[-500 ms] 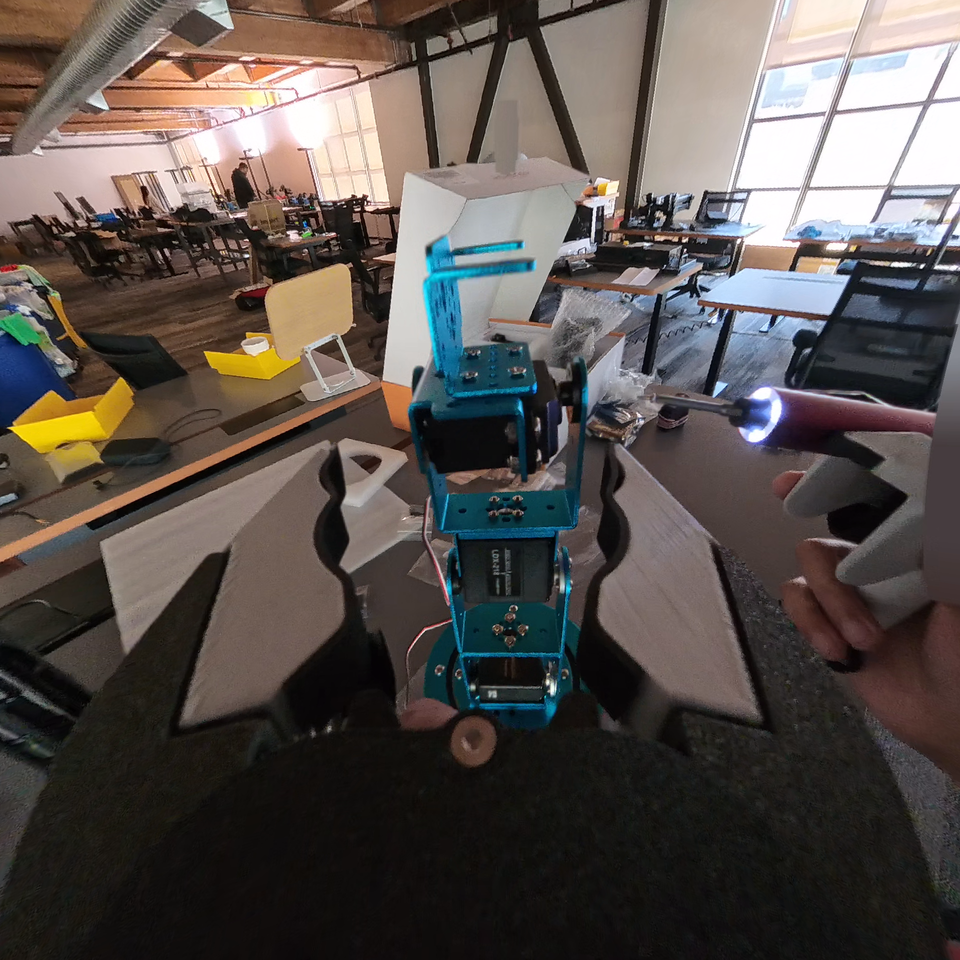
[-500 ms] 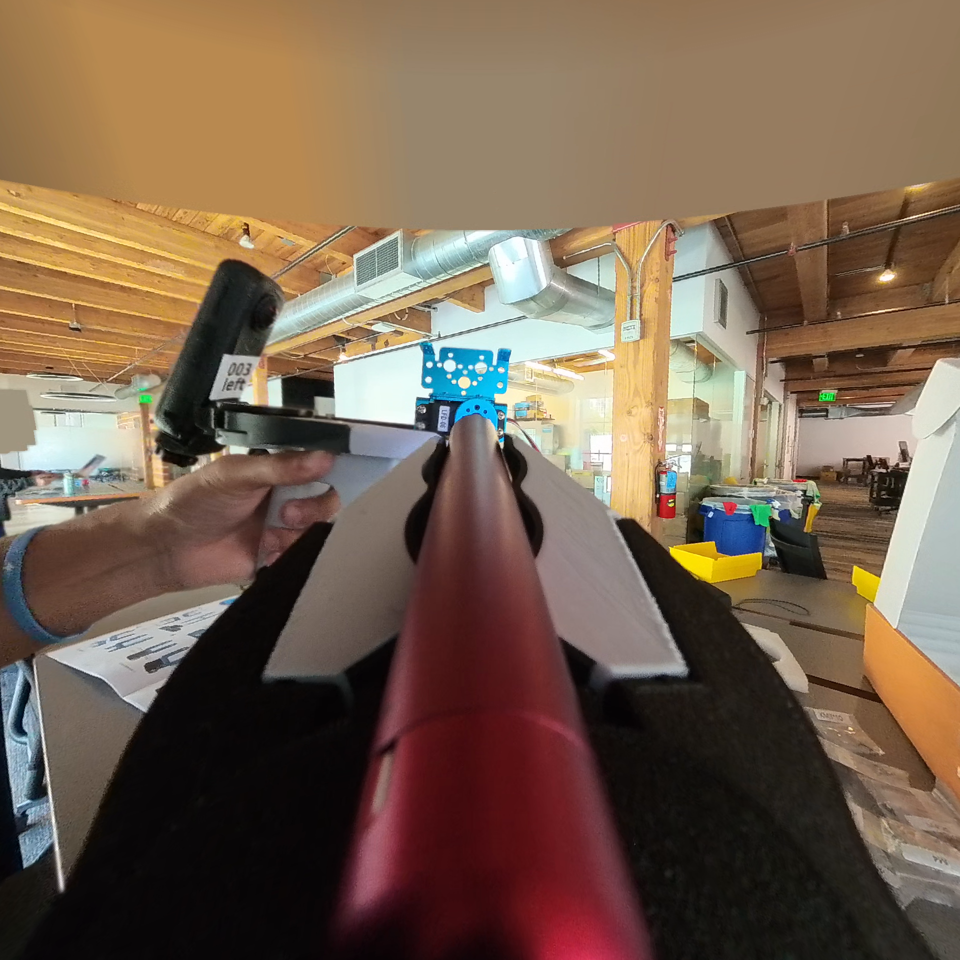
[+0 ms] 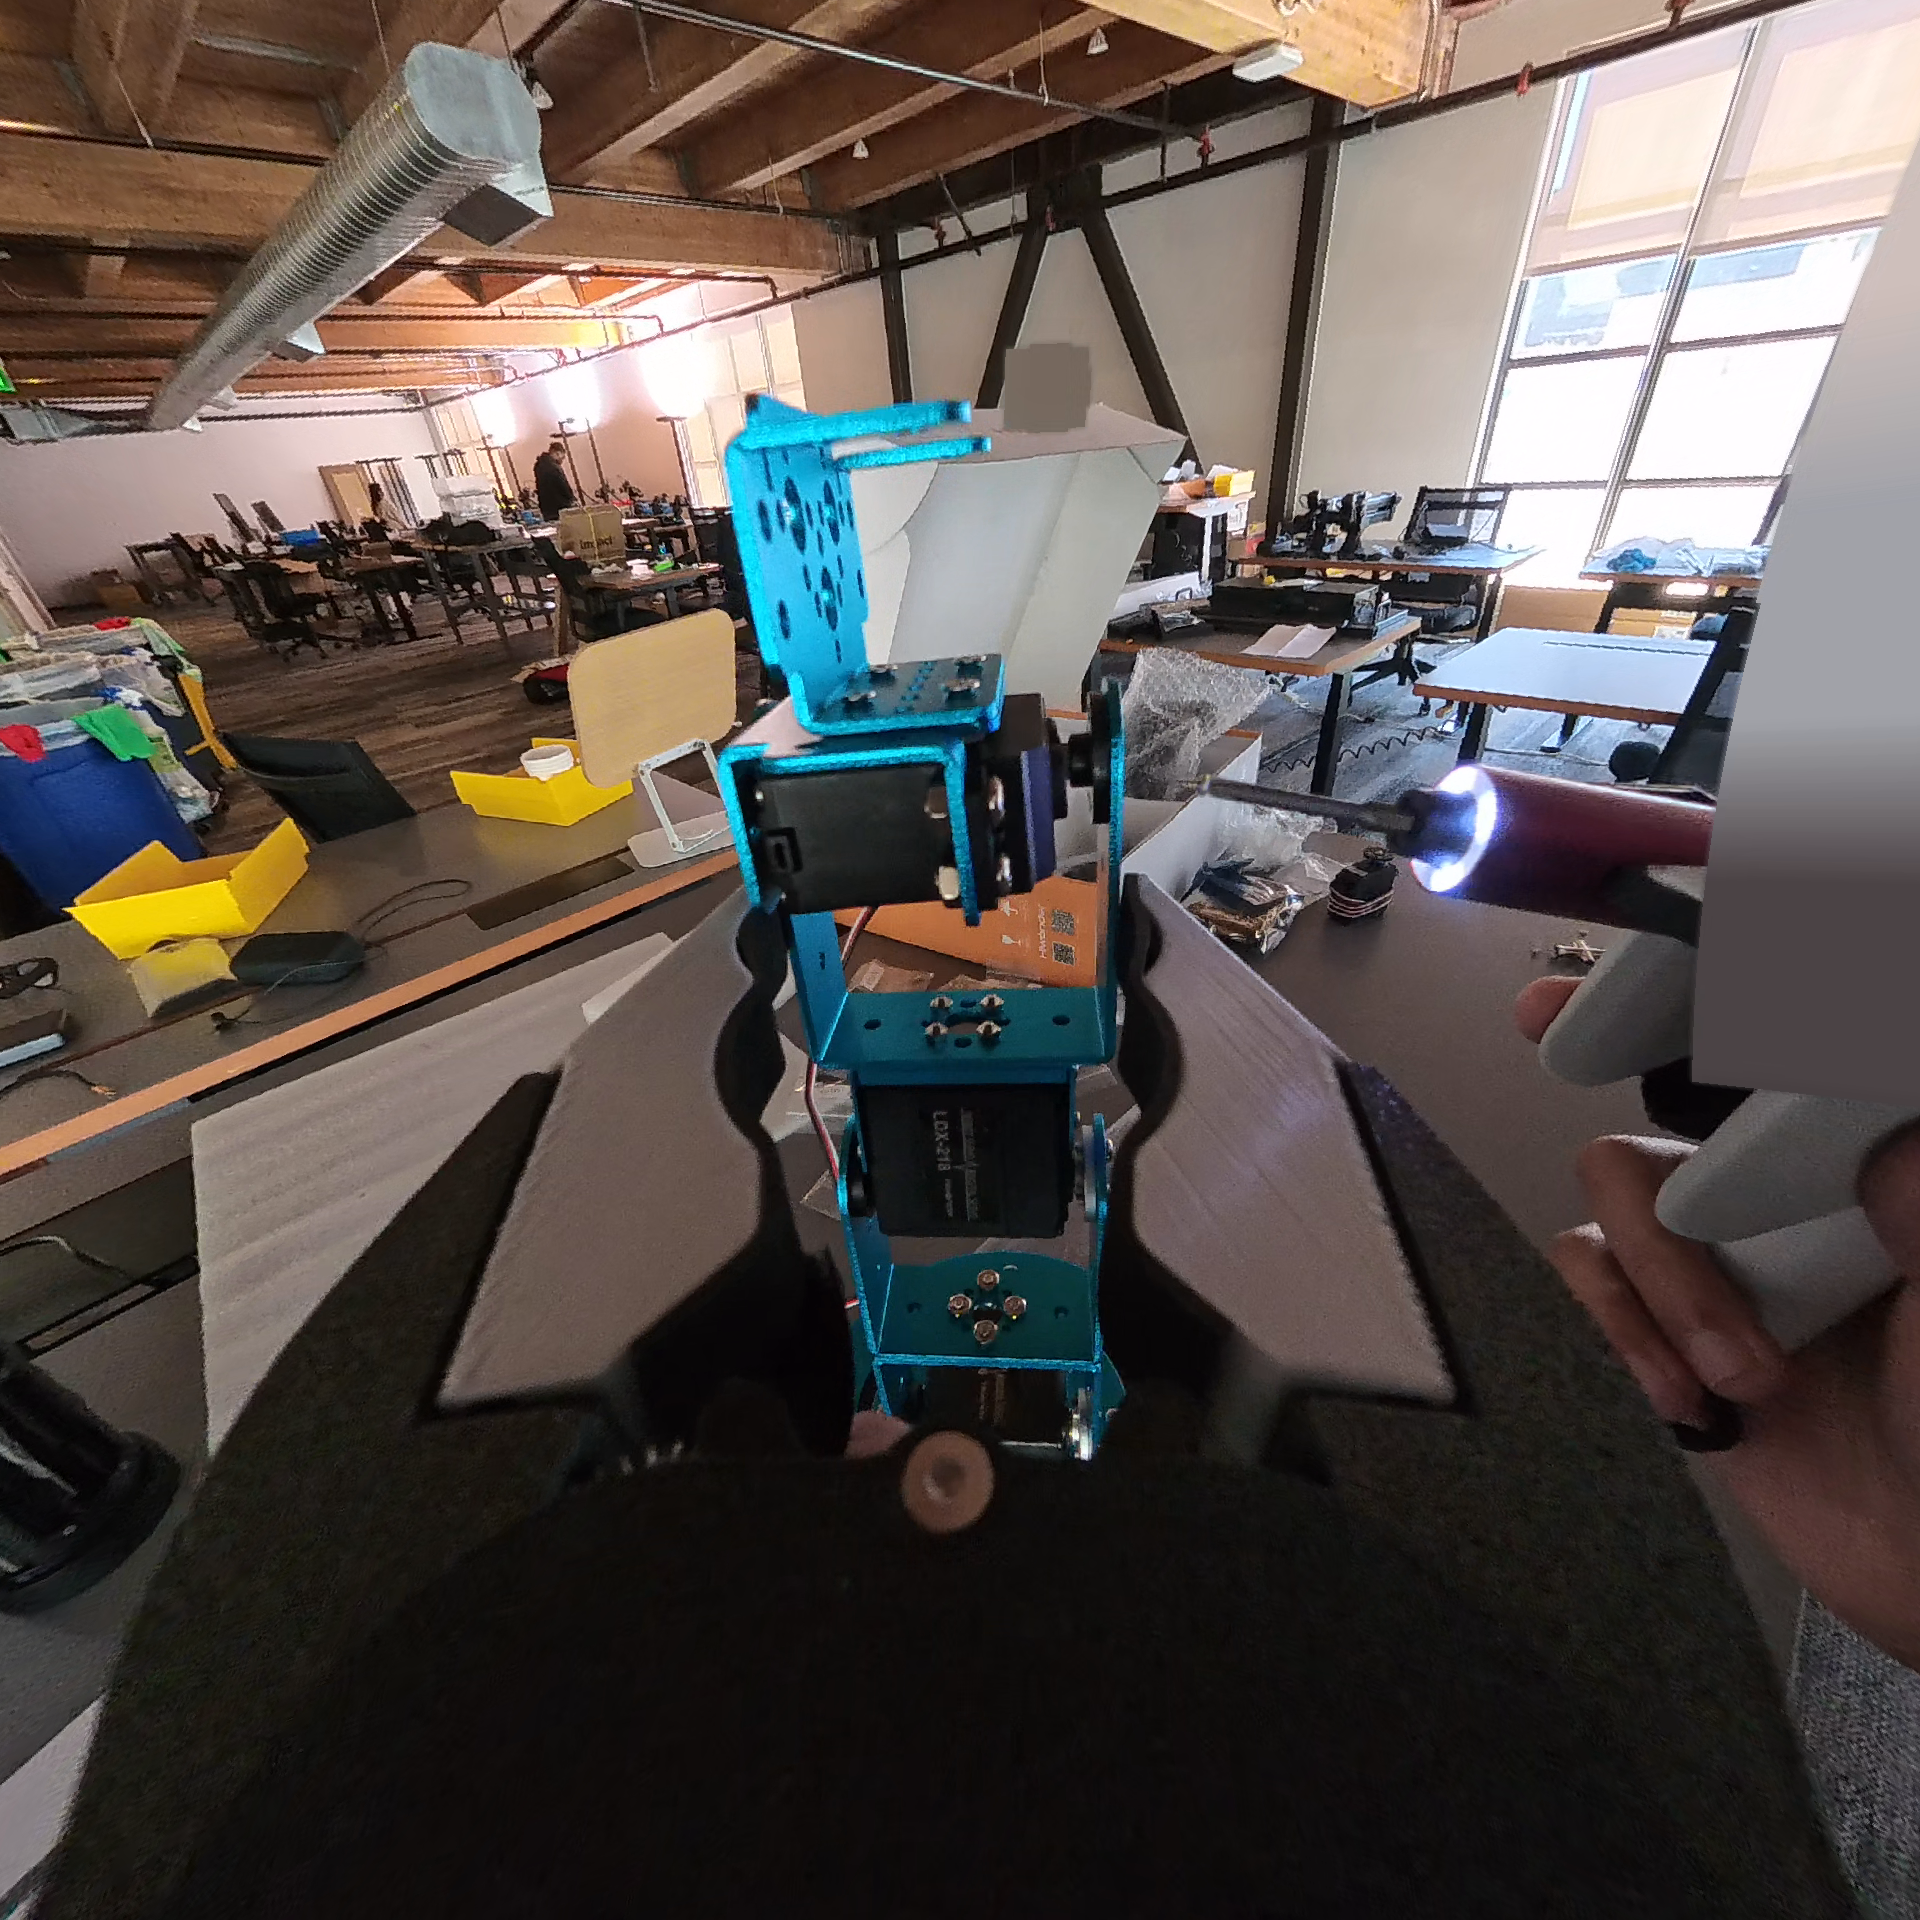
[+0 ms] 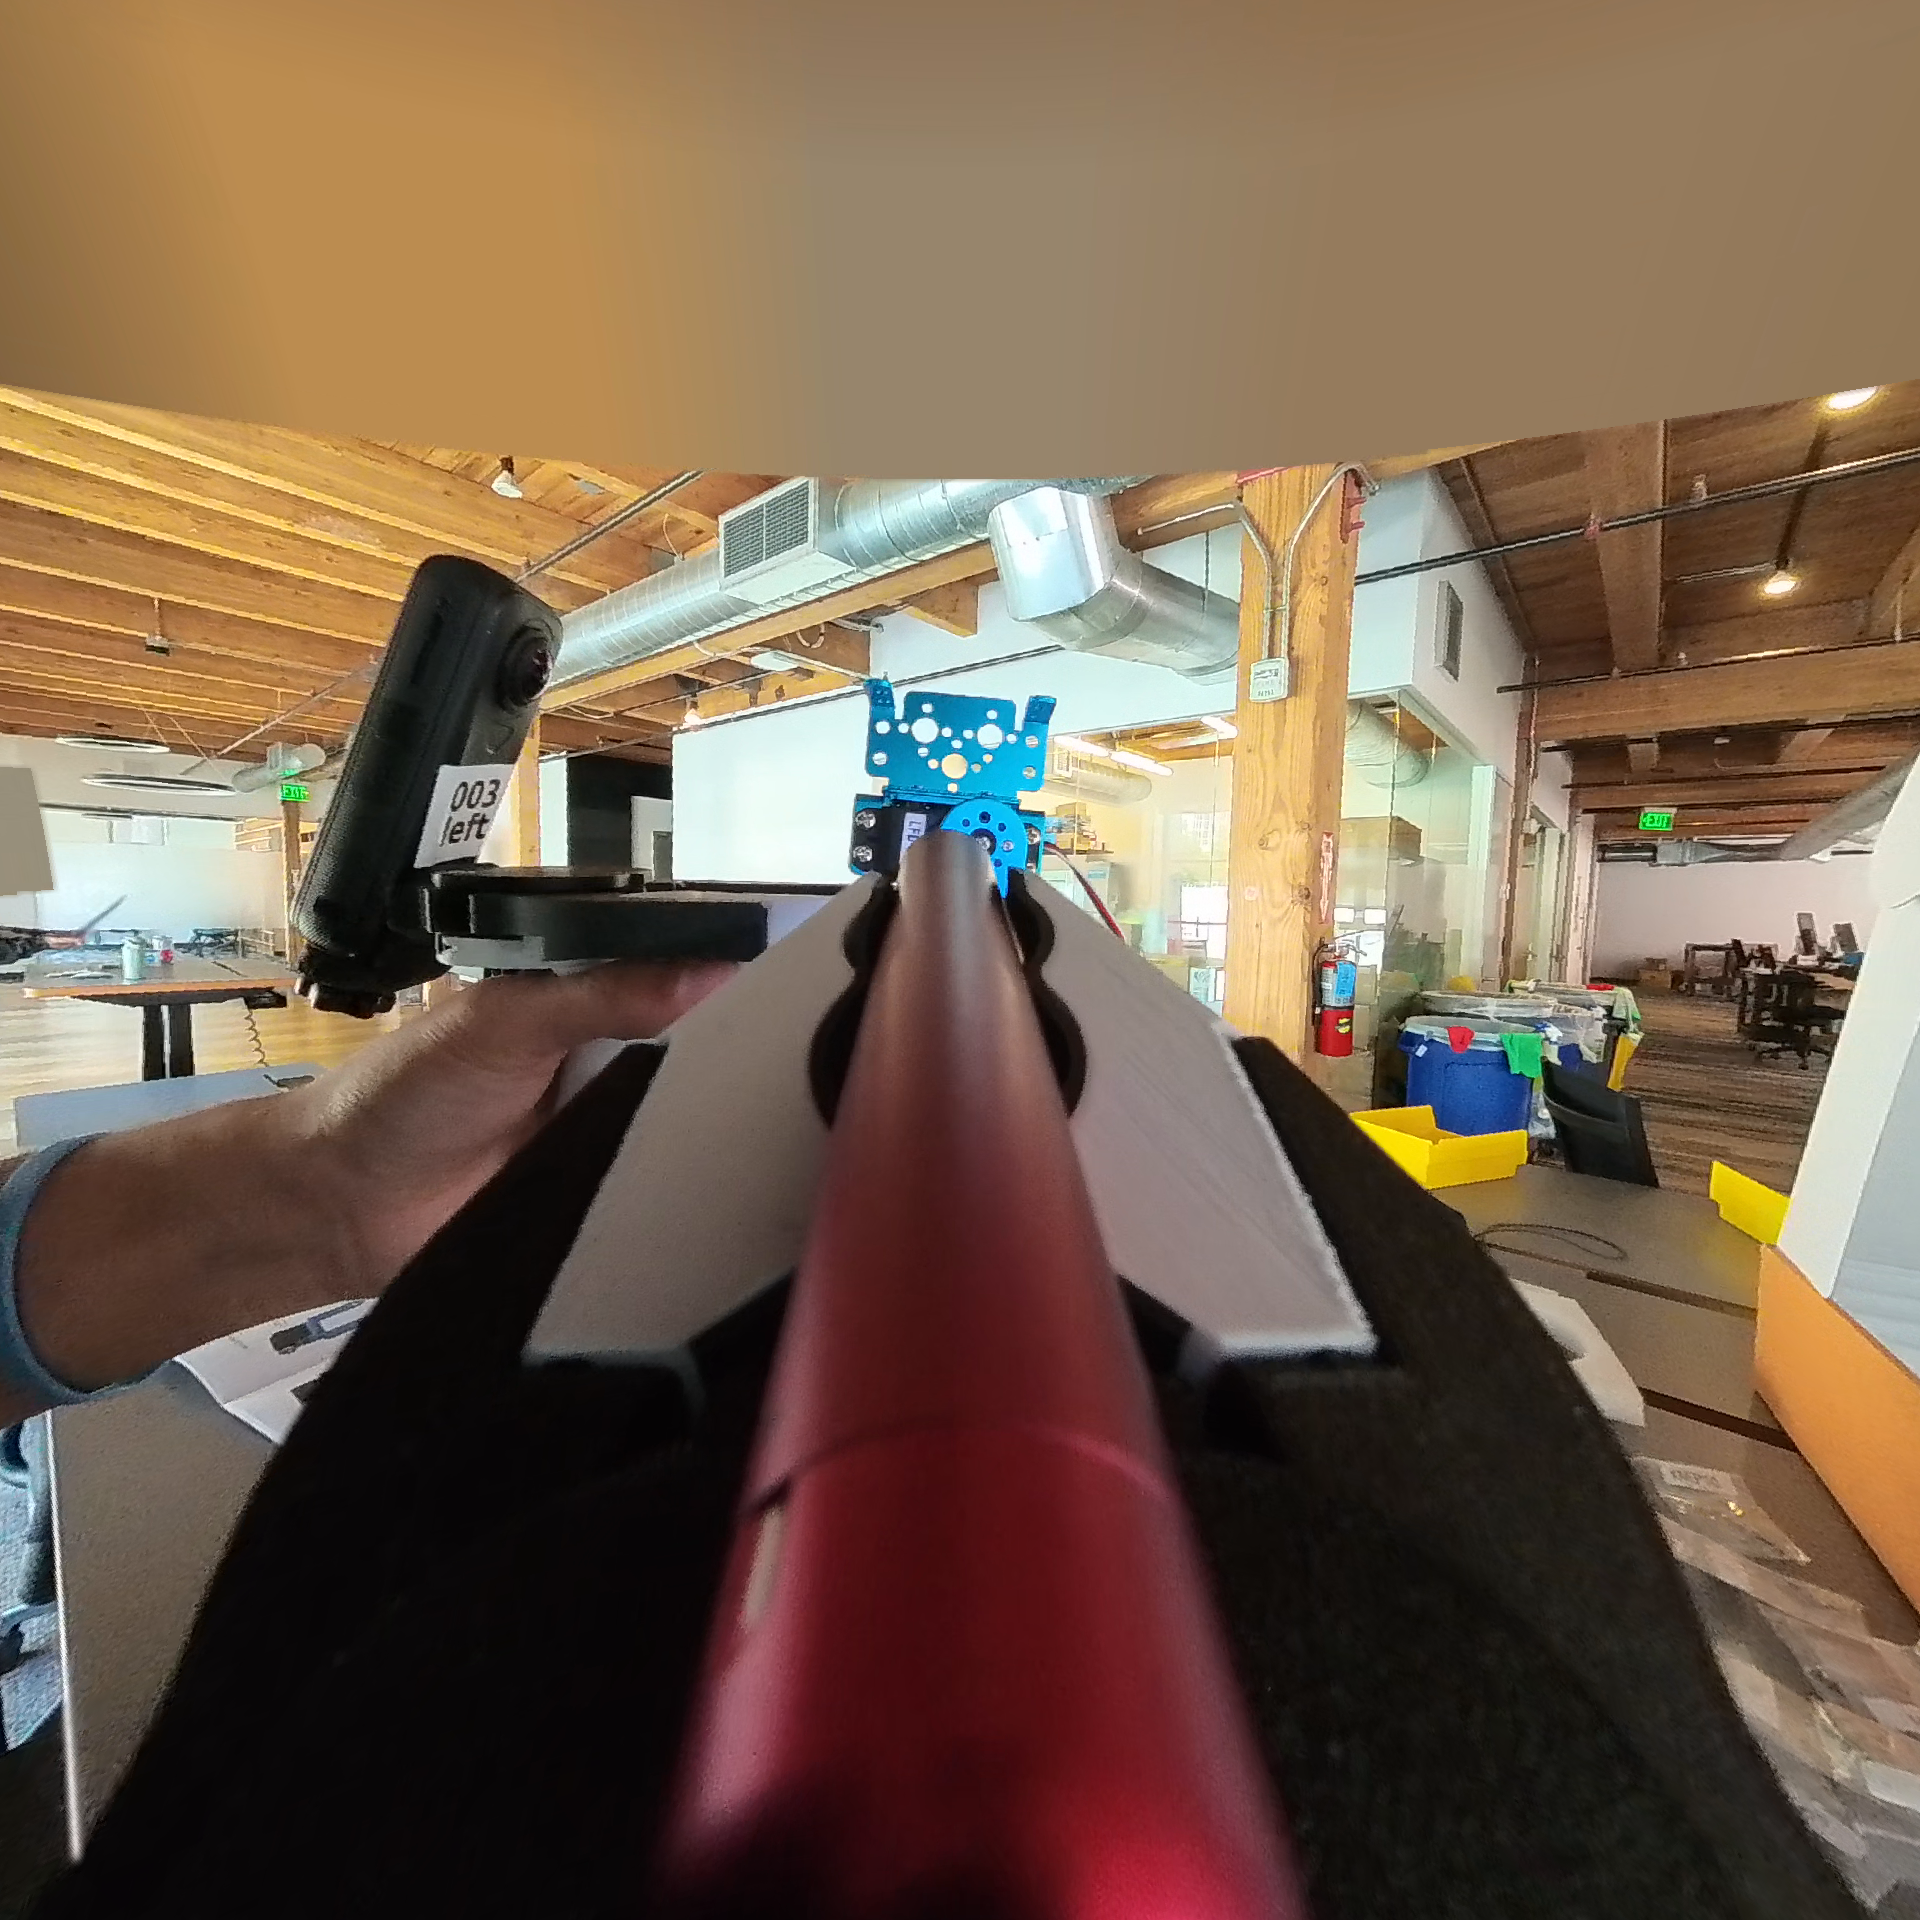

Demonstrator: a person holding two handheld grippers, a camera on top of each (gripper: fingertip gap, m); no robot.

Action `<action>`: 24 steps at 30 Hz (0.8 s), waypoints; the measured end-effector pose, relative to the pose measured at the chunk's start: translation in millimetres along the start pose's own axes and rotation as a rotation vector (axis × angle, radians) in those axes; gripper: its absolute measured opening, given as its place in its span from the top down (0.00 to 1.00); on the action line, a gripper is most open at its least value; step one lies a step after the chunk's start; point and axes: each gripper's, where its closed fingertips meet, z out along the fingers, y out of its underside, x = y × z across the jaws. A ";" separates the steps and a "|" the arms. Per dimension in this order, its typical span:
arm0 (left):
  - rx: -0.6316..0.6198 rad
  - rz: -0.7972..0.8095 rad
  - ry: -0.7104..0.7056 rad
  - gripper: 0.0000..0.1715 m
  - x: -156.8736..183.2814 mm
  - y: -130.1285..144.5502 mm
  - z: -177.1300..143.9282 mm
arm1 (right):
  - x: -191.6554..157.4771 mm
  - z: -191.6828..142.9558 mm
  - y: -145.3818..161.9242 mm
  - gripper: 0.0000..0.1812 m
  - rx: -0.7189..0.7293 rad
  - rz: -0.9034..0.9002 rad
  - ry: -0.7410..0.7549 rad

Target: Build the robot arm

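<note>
Left gripper (image 3: 951, 1049): jaws clamped on the low part of the blue robot arm (image 3: 914, 831), middle of the frame, held up above the table (image 3: 1455, 997).
Right gripper (image 4: 951, 914): jaws clamped on the red screwdriver (image 4: 935, 1351).
Screwdriver tip: at the arm's right side, light on.
Risk: the tall arm may tip if pushed hard; the tip may slip off the screw.

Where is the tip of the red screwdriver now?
In the left wrist view, the red electric screwdriver comes from the right, its tip beside the upper servo of the blue bracket assembly.
</note>
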 end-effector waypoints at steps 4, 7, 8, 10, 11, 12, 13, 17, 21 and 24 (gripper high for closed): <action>0.005 -0.001 0.003 0.63 -0.1 0.2 0.3 | 1.5 1.3 -0.6 0.88 0.002 0.012 -0.001; 0.001 0.002 0.001 0.63 -0.3 0.5 0.5 | 1.7 2.3 -1.3 0.88 -0.001 0.004 0.001; -0.001 0.002 0.000 0.63 -0.4 0.5 0.6 | 1.7 2.6 -1.4 0.88 -0.003 0.003 0.001; -0.003 0.003 0.000 0.63 -0.5 0.7 0.4 | 1.7 3.4 -1.4 0.88 -0.004 0.004 -0.001; -0.003 0.003 -0.001 0.63 -0.5 0.7 0.4 | 2.2 3.6 -1.3 0.88 -0.005 0.003 0.003; -0.002 0.002 -0.001 0.63 -0.6 0.7 0.4 | 4.2 3.8 -0.5 0.88 -0.010 -0.003 0.015; -0.003 0.002 -0.002 0.63 -0.5 0.7 0.3 | 5.3 4.1 0.2 0.88 -0.014 -0.008 0.017; -0.003 0.002 -0.001 0.63 -0.6 0.8 0.0 | 5.2 3.8 -0.9 0.88 -0.010 0.012 0.004; -0.001 0.002 0.000 0.63 -0.7 0.8 0.2 | 3.8 4.8 -1.8 0.88 -0.016 -0.013 0.003; -0.001 0.001 0.000 0.63 -0.6 0.9 0.1 | 2.4 6.0 -0.9 0.88 -0.020 -0.013 -0.001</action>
